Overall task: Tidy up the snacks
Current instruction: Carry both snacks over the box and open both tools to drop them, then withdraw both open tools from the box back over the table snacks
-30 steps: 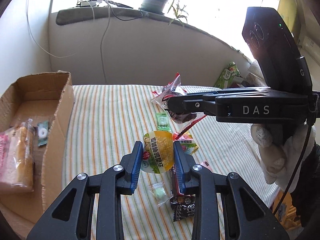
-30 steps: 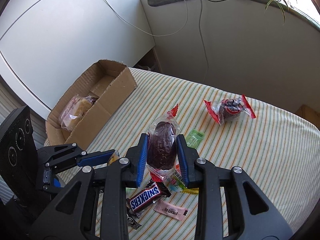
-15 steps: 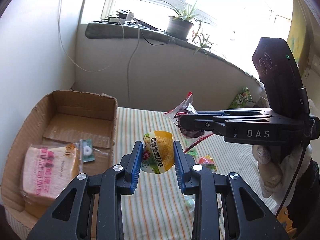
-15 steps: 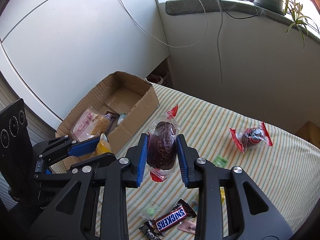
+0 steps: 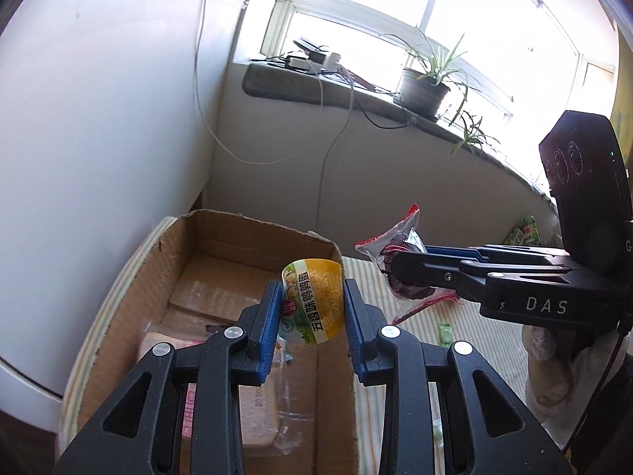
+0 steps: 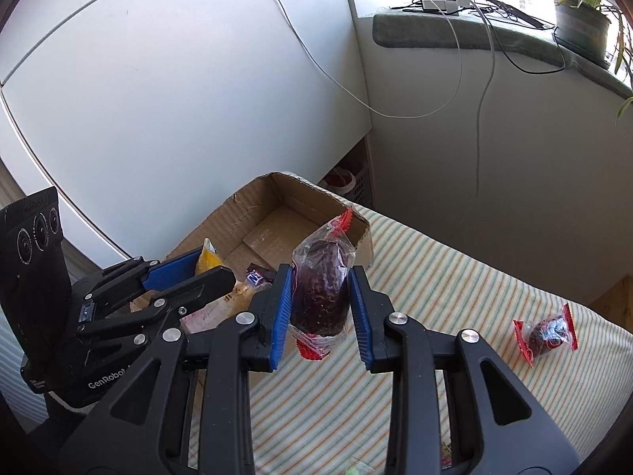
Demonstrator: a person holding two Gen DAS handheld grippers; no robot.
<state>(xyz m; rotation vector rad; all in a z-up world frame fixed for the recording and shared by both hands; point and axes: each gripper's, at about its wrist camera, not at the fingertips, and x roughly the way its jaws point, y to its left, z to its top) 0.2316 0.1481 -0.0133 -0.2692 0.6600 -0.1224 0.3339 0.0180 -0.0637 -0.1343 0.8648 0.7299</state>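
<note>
My left gripper (image 5: 312, 308) is shut on a yellow-green snack cup (image 5: 313, 304) and holds it above the open cardboard box (image 5: 221, 237). The box holds a wrapped bread loaf (image 5: 253, 415). My right gripper (image 6: 320, 297) is shut on a dark cake in a clear red-edged wrapper (image 6: 320, 289), held in the air just right of the box (image 6: 277, 206). The right gripper also shows in the left wrist view (image 5: 399, 273), and the left gripper in the right wrist view (image 6: 198, 273) over the box with the yellow cup (image 6: 207, 261).
The box stands at the left end of a striped tablecloth (image 6: 455, 297). A second red-wrapped dark cake (image 6: 548, 330) lies on the cloth at the right. A small green packet (image 5: 445, 332) lies beyond the box. A white wall and a windowsill with a plant (image 5: 423, 87) stand behind.
Both grippers have moved left with their snacks. The left one has gone from above the cloth to above the box; the right one has come up beside the box.
</note>
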